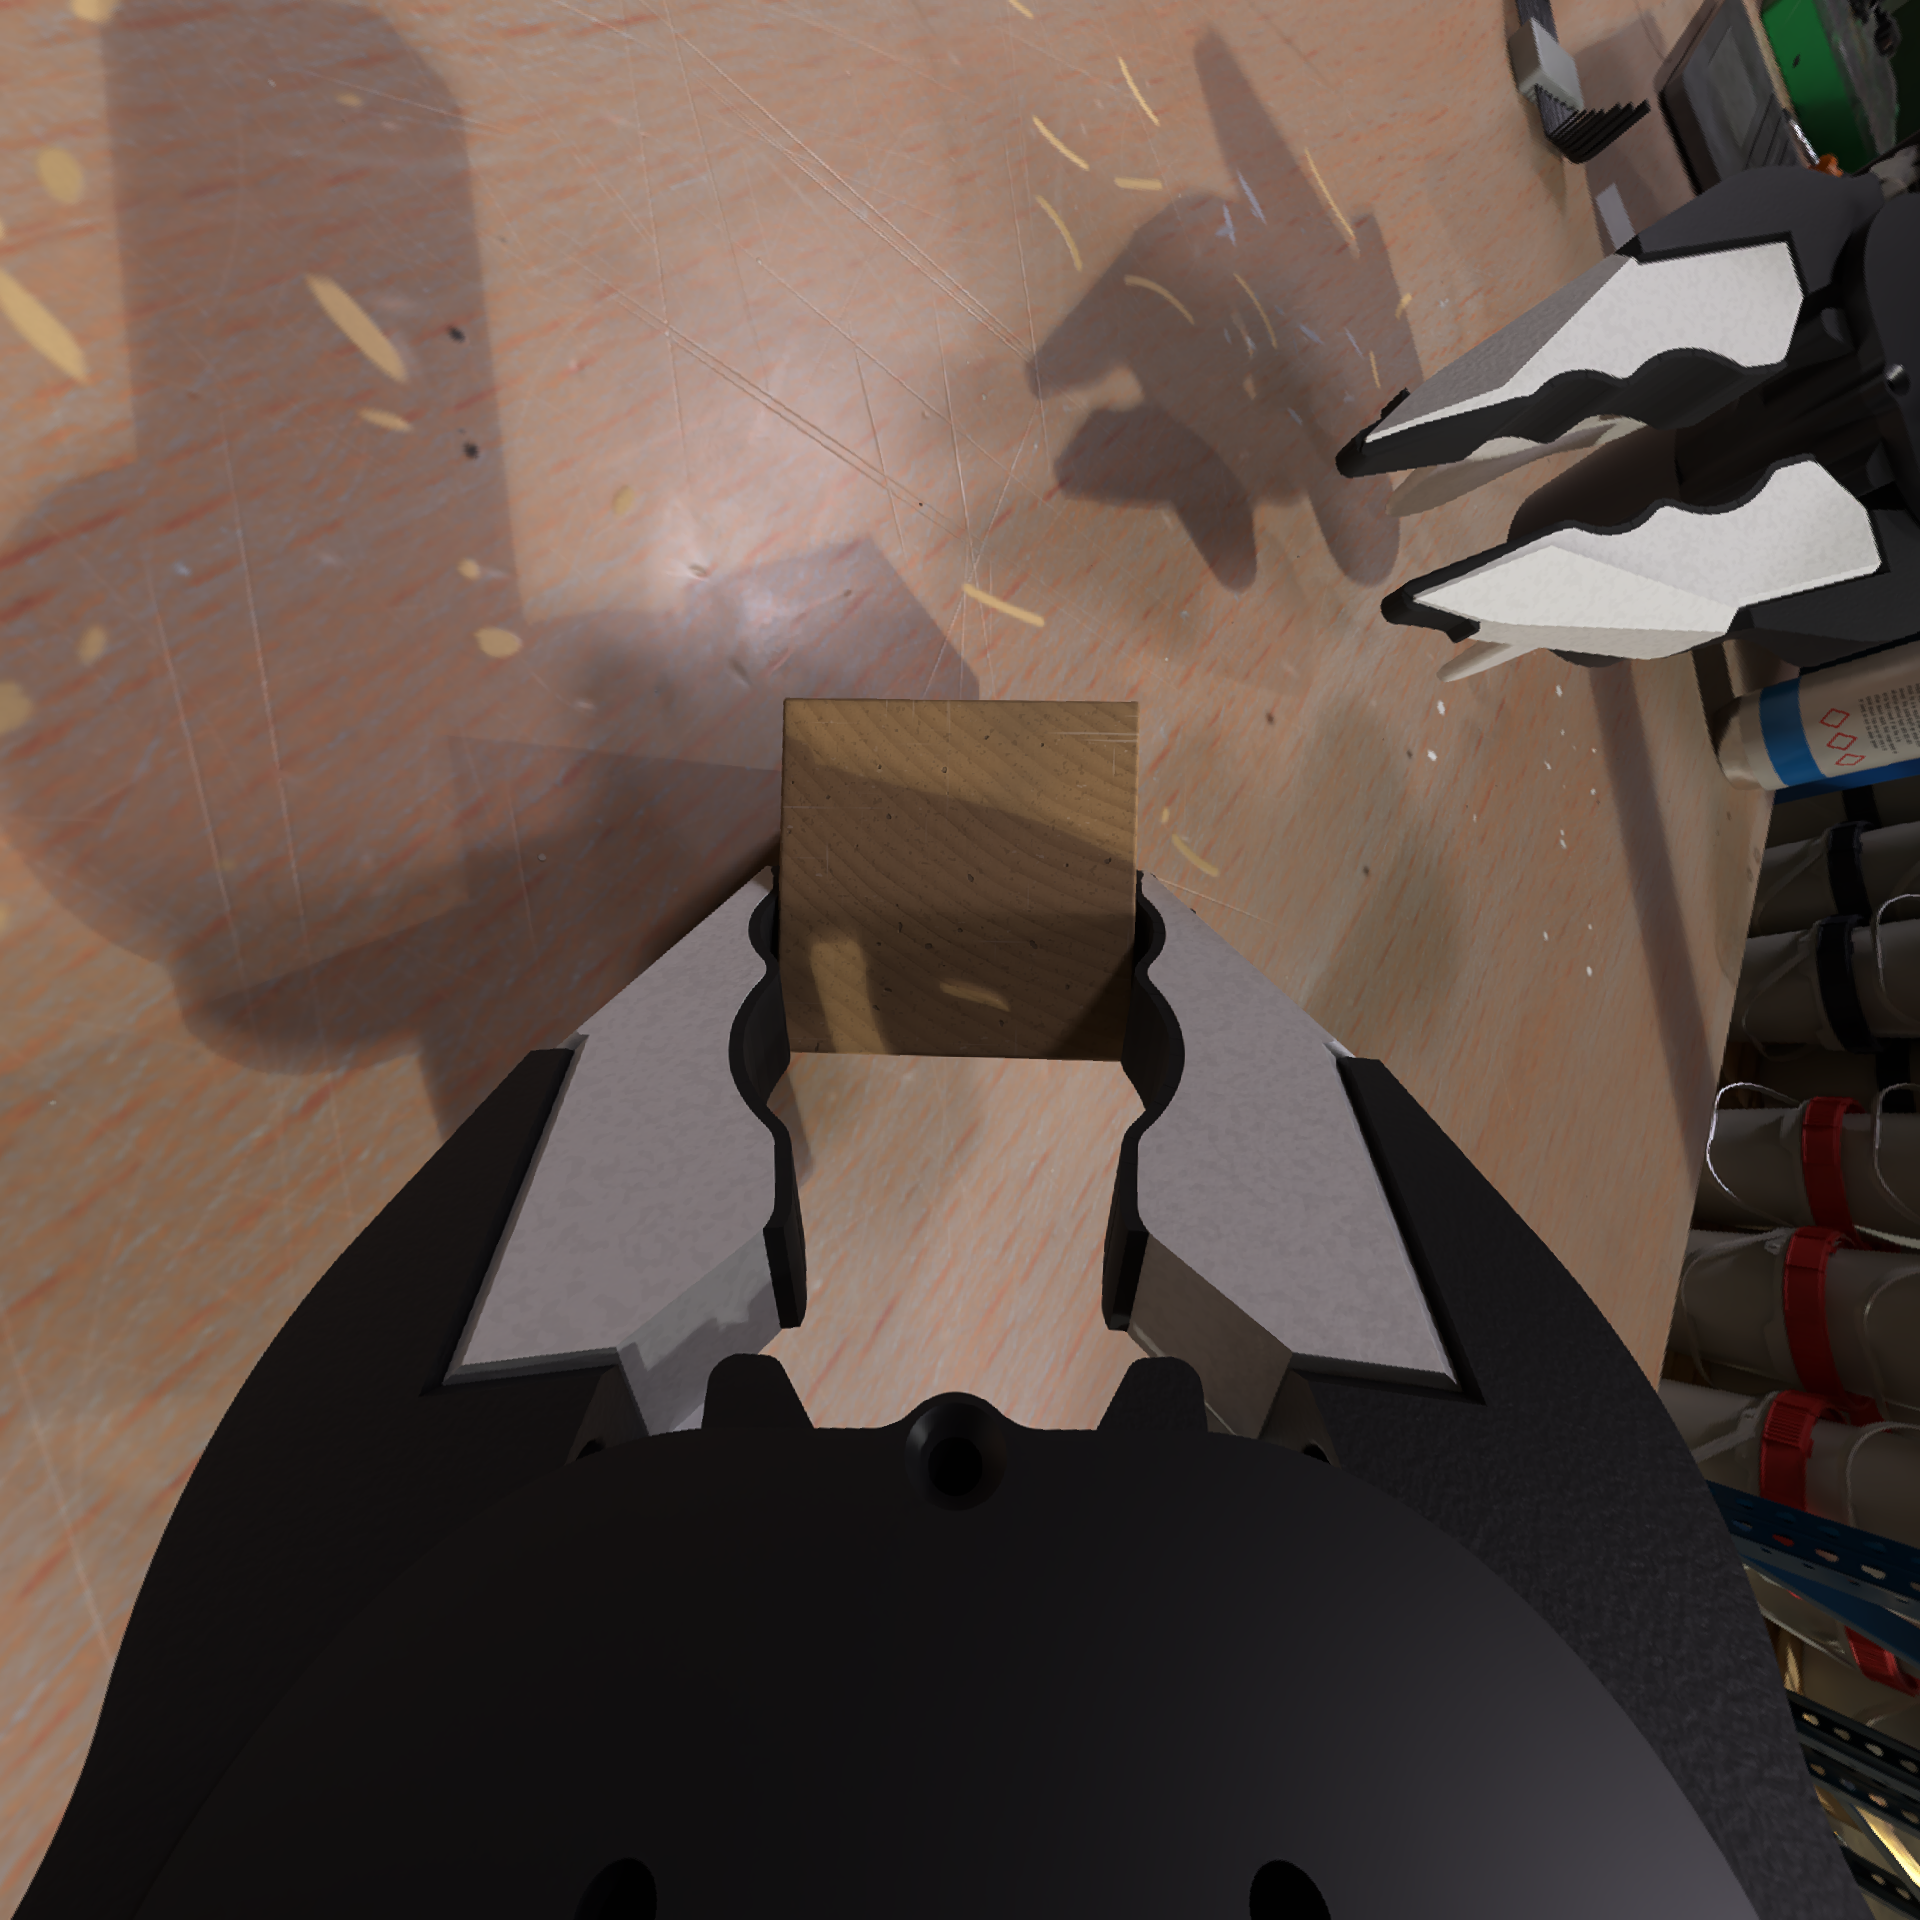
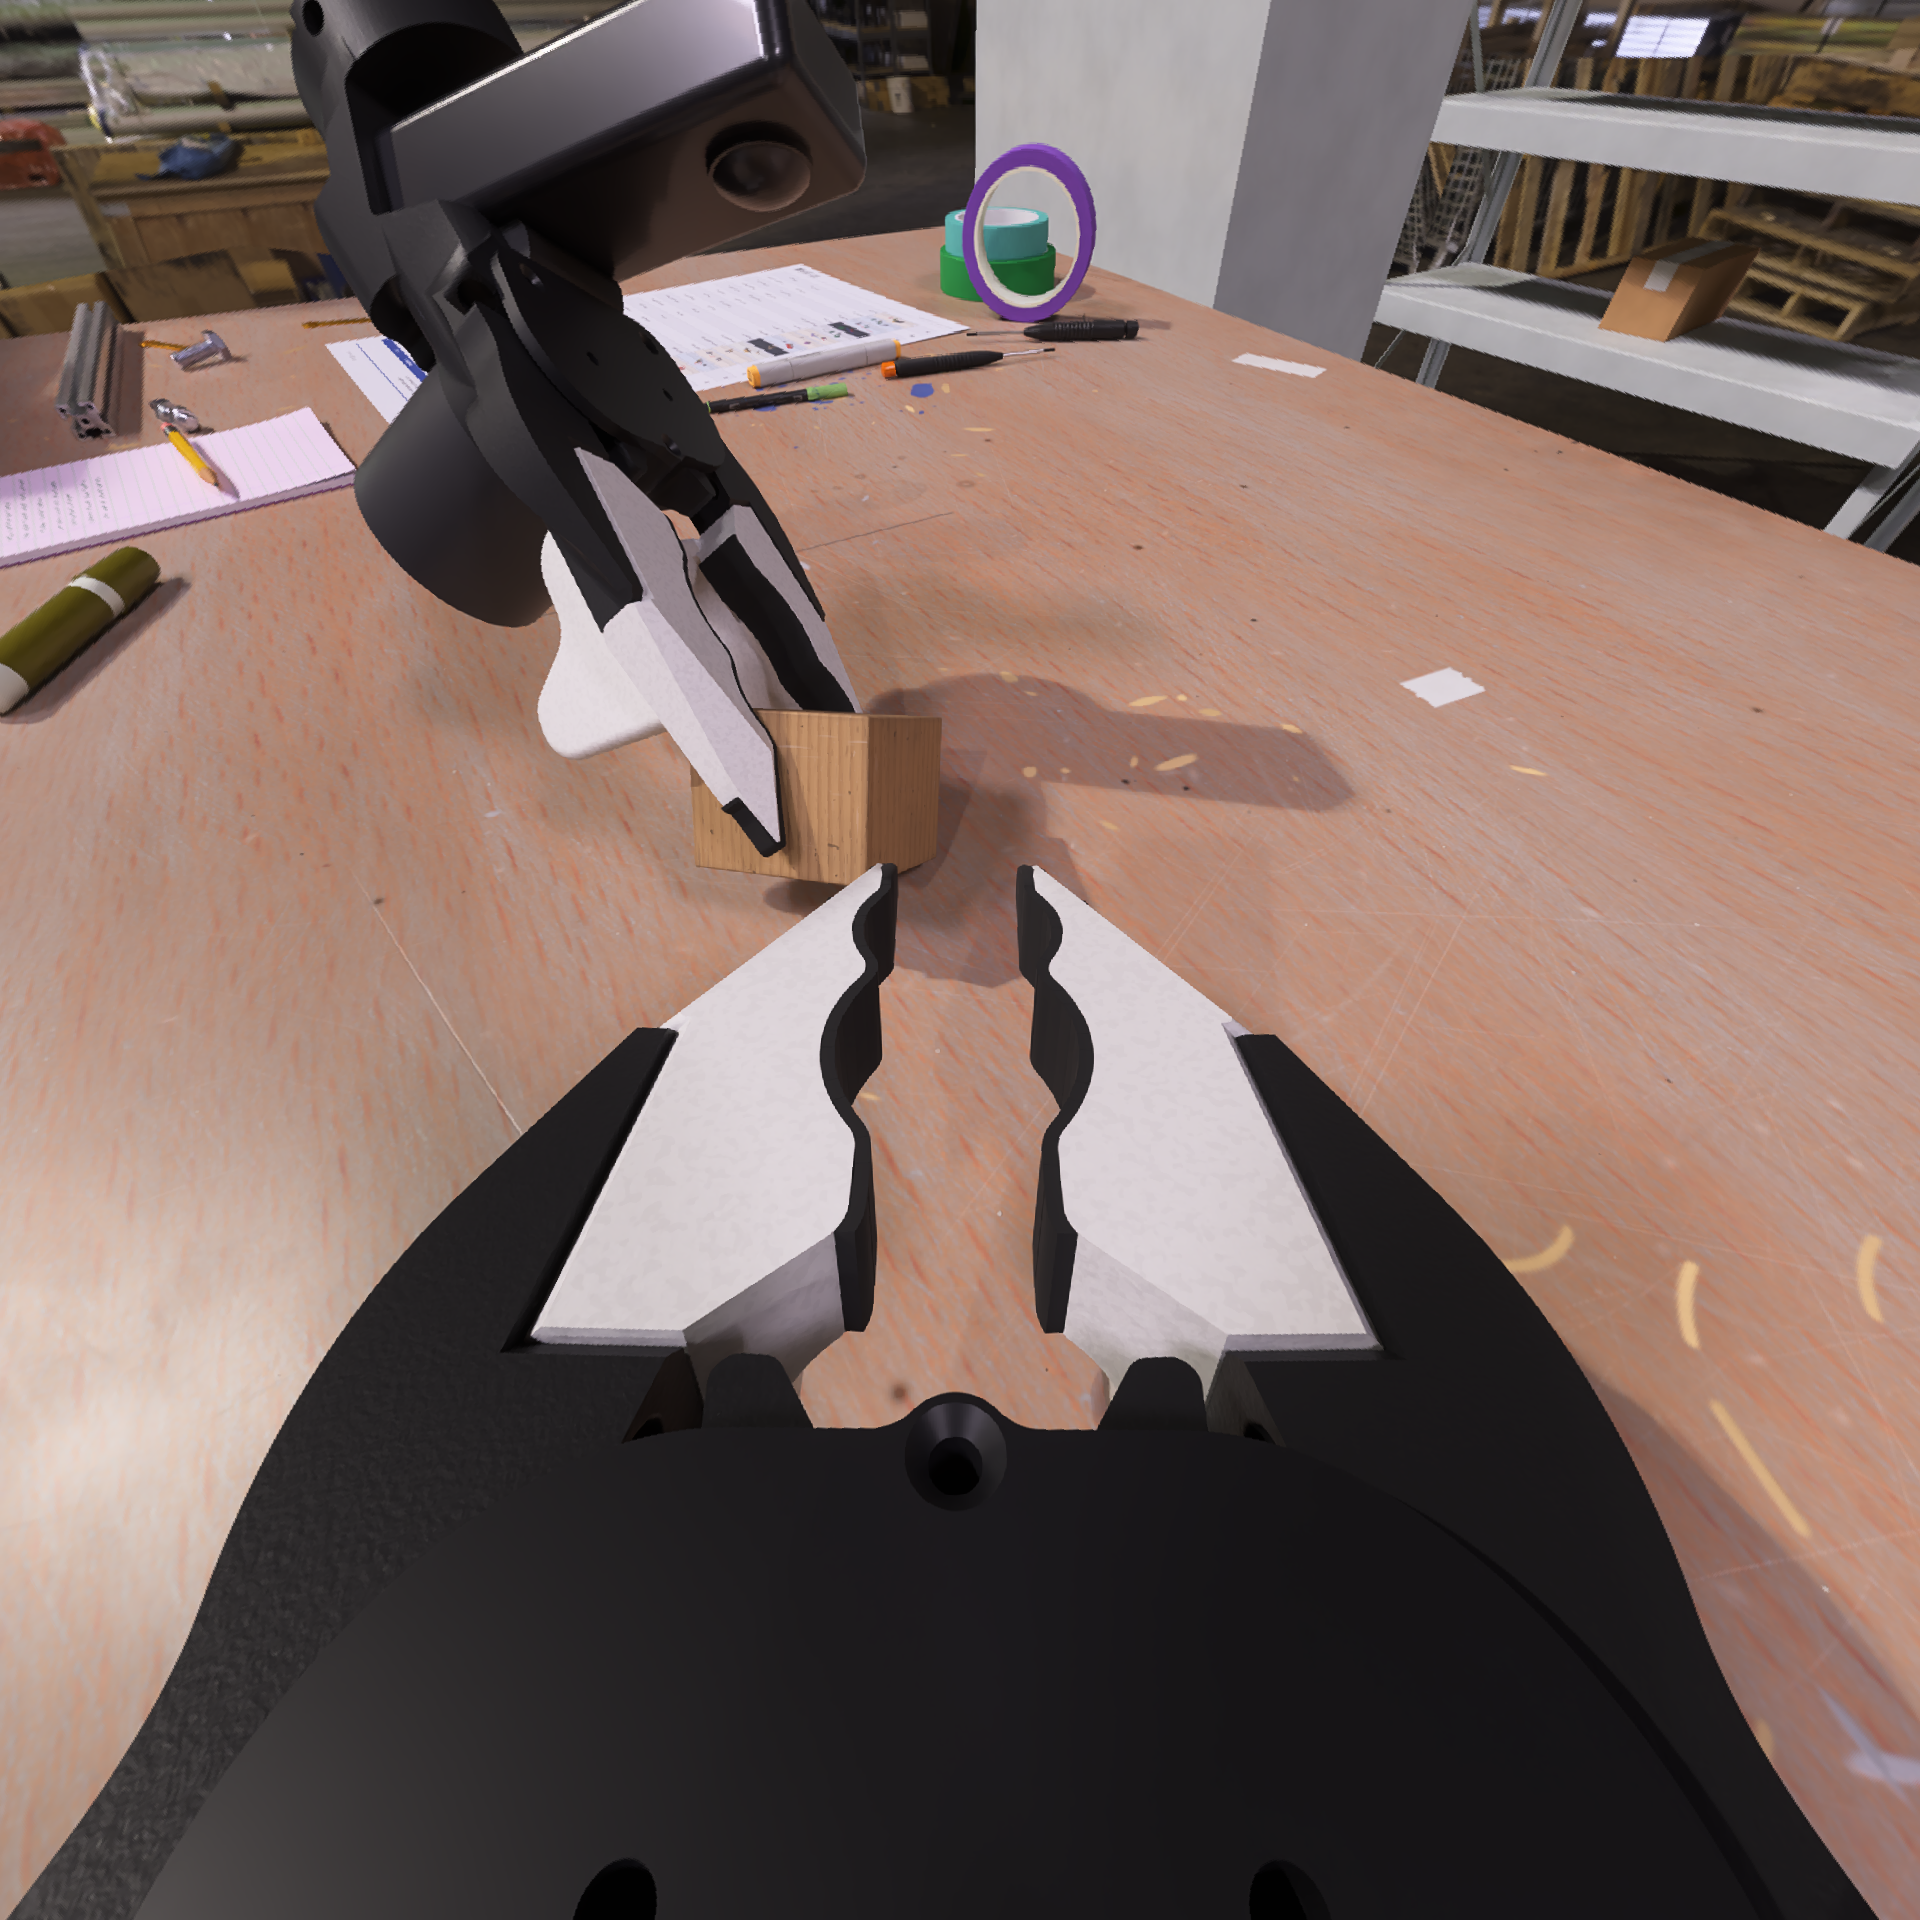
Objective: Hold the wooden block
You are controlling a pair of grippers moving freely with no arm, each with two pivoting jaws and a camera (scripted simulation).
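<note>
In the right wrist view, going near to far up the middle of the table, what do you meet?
right gripper → wooden block, with the left gripper on it → green-capped marker → printed sheet → tape rolls.

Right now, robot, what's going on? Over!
Left gripper shut on wooden block. Block resting on table. Right gripper open, empty, just short of block. Nothing blocking.
</note>
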